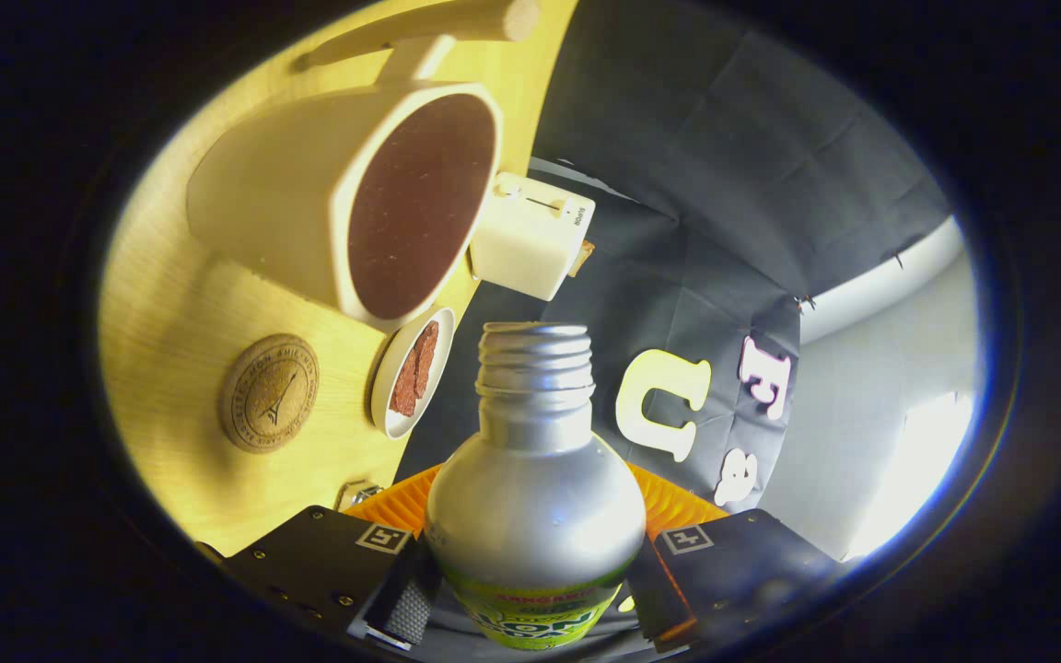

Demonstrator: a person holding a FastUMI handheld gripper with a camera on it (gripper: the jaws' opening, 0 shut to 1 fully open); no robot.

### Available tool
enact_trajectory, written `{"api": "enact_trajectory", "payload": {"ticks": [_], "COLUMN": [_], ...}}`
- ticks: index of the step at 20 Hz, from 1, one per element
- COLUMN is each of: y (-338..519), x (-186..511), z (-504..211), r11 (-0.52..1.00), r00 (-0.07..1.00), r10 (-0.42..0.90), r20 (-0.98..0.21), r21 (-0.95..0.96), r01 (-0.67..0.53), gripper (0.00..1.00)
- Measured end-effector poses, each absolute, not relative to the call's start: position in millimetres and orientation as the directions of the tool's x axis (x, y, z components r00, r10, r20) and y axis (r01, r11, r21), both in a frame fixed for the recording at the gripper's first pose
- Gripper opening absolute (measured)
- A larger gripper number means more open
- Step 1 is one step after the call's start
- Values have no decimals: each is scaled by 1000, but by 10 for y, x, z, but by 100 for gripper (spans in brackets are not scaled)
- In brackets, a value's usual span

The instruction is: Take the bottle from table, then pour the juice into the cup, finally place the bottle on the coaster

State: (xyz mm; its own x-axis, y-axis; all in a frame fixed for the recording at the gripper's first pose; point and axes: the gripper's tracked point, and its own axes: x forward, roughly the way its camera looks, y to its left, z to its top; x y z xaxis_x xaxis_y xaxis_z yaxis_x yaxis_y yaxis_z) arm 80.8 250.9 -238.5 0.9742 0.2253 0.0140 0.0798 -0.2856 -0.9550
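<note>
on the pale wooden table [171,313], a round cork coaster [269,393] lies left of the silver metal bottle [535,488]; the big cream cup [346,198] with dark juice sits beyond the coaster. the gripper [530,589] has both fingers clenched on the bottle, its uncapped neck pointing ahead.

table [171,322]: pale wood, tilted in view | on it: big cream cup [337,198] with long handle, dark inside | round cork coaster [269,393] near it | small white dish [413,373] of reddish-brown pieces at table edge | white boxy appliance [530,235] behind cup
</note>
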Motion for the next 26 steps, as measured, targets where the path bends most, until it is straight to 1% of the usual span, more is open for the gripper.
{"api": "enact_trajectory", "payload": {"ticks": [4, 9, 12, 15, 17, 20, 22, 26], "y": [2449, 2360, 2267, 2242, 2216, 2246, 2273, 2244], "x": [781, 764, 746, 732, 728, 713, 691, 700], "z": [-2346, -2374, -2304, -2355, -2305, -2333, -2329, -2292], "r11": [-124, 107, 262, 429, 509, 635, 706, 811], "r00": [973, 982, 986, 991, 992, 994, 994, 996], "r10": [224, 177, 139, 102, 84, 83, 93, 82], "r20": [56, 64, 91, 89, 91, 64, 50, 33], "r21": [-989, -993, -964, -903, -860, -772, -708, -583], "r01": [86, 45, 52, 37, 36, -3, -31, -47], "gripper": [83, 83, 83, 83, 83, 83, 83, 83]}}
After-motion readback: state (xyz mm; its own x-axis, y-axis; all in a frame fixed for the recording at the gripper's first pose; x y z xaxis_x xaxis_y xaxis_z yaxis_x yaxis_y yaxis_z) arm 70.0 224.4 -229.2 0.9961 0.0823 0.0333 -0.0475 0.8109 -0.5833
